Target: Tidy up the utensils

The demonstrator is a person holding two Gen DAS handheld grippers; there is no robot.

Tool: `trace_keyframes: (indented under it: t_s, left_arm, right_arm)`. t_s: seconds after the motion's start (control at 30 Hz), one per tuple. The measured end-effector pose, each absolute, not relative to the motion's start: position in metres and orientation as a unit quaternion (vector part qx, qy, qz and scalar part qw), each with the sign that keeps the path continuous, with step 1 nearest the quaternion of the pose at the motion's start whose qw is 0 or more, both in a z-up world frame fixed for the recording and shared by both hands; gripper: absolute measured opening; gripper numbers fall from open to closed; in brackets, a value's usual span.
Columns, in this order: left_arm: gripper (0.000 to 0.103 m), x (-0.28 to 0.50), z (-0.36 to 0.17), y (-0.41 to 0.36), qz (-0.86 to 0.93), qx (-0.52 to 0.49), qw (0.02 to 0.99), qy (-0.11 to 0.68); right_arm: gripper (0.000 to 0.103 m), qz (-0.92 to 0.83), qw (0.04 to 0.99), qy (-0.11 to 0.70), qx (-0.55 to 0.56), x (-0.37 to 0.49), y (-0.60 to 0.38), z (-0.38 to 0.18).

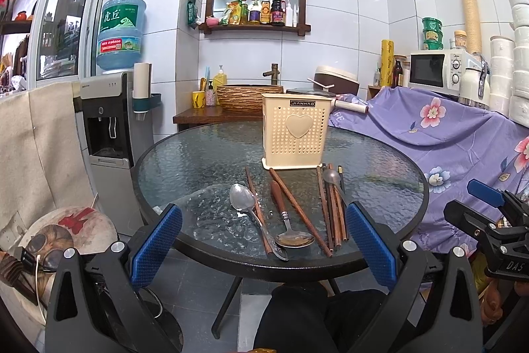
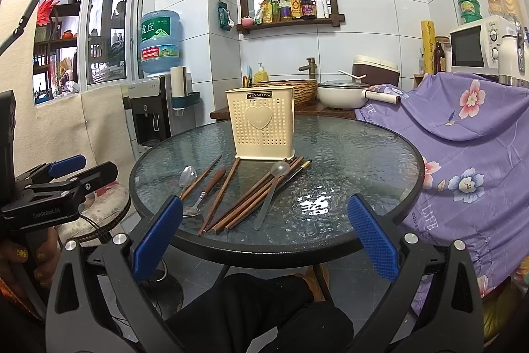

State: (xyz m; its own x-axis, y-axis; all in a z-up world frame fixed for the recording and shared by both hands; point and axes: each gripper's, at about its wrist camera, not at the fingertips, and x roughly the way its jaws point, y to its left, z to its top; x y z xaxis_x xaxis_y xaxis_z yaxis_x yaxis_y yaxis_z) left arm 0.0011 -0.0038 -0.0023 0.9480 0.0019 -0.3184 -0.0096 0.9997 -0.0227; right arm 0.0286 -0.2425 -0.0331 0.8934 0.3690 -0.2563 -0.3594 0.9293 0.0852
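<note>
**Currently on the table: utensils loose, holder standing**

Left gripper (image 1: 263,235): both blue pads spread wide, nothing between them; held off the near edge of the table, facing the utensils. It also shows at the left edge of the right wrist view (image 2: 82,166), where I cannot tell how its fingers stand.

Right gripper (image 2: 264,232): pads likewise spread wide and bare, held off the near rim, well apart from every utensil.

Round glass table (image 1: 185,161), black rim: carries all items below.

Metal spoon (image 1: 251,214): lies flat at the left of the group, bowl toward the holder, handle toward the near rim, crossing a single chopstick (image 1: 256,210).

Wooden-handled spoon (image 1: 287,220): lies just right of it, bowl toward the near rim, wooden grip pointing to the holder.

Single brown chopstick (image 1: 299,212): slants from the holder's foot to the near rim, just beside that spoon.

Bundle of chopsticks (image 1: 332,214): several brown sticks lying side by side at the right of the group, a grey spoon (image 1: 332,179) resting on them.

Cream utensil holder (image 1: 295,134): upright behind the utensils, perforated wall with a raised heart, far ends of several sticks near its base. Contents not visible.

Purple flowered cloth (image 1: 439,128): draped to the right of the table.
</note>
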Motion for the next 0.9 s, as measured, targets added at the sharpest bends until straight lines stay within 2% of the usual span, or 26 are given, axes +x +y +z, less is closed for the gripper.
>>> trace_keyframes:
  t_s: [0.9]
  left_arm:
    - [0.098, 0.0008, -0.0024, -0.0034, 0.002, -0.014, 0.987, 0.163]
  right_arm:
    - [0.098, 0.188, 0.972, 0.137, 0.018, 0.028, -0.241, -0.0329]
